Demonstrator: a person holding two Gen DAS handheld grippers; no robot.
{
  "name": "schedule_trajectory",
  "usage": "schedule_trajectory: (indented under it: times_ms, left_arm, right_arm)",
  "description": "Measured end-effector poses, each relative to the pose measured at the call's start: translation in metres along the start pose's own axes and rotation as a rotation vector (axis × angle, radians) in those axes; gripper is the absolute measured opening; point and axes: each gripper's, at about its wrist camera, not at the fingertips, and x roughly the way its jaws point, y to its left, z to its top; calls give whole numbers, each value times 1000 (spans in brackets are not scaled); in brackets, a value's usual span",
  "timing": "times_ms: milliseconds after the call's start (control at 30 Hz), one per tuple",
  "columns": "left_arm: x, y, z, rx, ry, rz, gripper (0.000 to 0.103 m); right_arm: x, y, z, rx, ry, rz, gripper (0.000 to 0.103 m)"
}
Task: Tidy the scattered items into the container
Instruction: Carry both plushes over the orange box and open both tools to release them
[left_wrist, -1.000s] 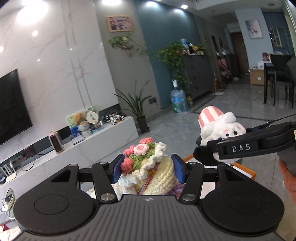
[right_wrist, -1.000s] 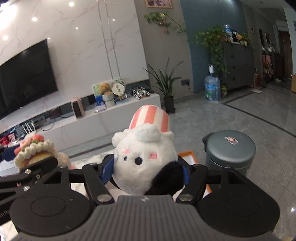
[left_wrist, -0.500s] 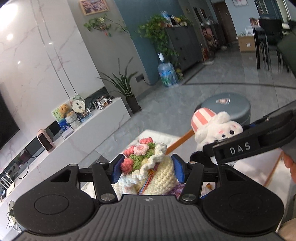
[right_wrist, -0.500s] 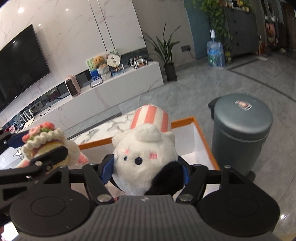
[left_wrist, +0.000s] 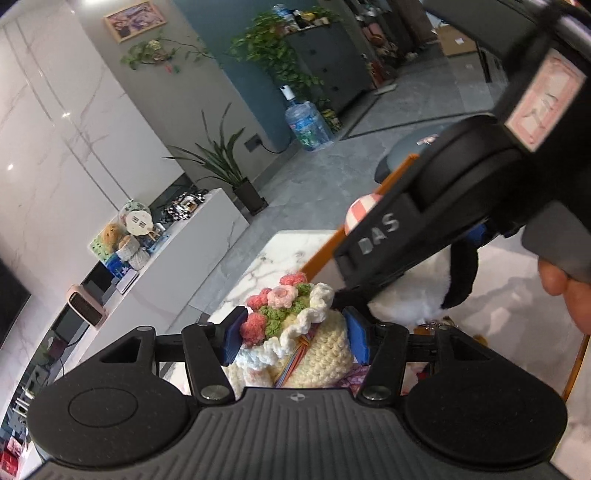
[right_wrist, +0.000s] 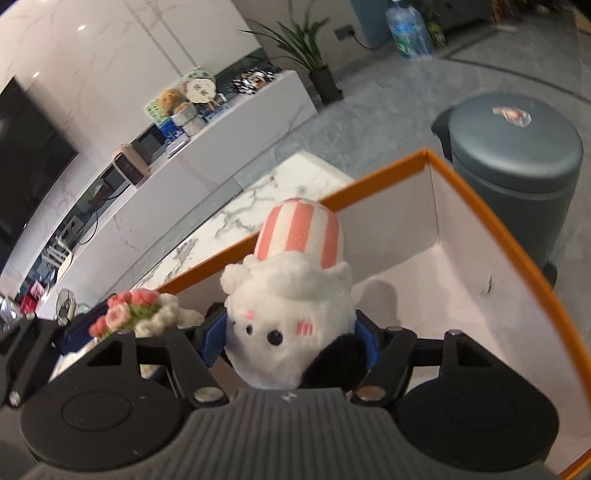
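Note:
My left gripper is shut on a cream crochet toy topped with pink and green yarn flowers. My right gripper is shut on a white plush animal with a pink-striped hat and a black ear. The plush hangs over the inside of an orange-rimmed box with white walls. The crochet toy also shows in the right wrist view, at the box's left rim. In the left wrist view the right gripper's body crosses close above the crochet toy, and the box rim shows behind it.
The box stands on a white marble table. A dark grey round bin stands just beyond the box on the right. A low white TV cabinet with small items runs along the far wall.
Both grippers have tilted down and moved forward toward the box with their toys. The plush now hangs over the box's inside, and the right gripper has come close over the left one.

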Motion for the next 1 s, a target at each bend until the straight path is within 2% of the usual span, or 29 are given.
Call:
schedule_trajectory:
  times_ms: [133,233,333,533,700,1000]
  left_arm:
    - [3,-11,-6,66,5,-8,66]
    - [7,-13,-7,62,20,-50,66]
    - [10,-18,-8,83,13,-43,67]
    - [21,-20,-8,80,52,-46,69]
    - [16,-20,-11,89,40,-42,74]
    - [-13,-13,-7,62,10,-15,76]
  right_arm:
    - [7,3,-9,35,18,-28,72]
    - [8,6,-9,35,16,-41,72]
    - [9,7,-7,19,26,-48,73]
    - [22,5,-2,20,61,-40,75]
    - [20,2,-1,29,52,-40,77]
    - [1,2,-4,8,8,-42,84]
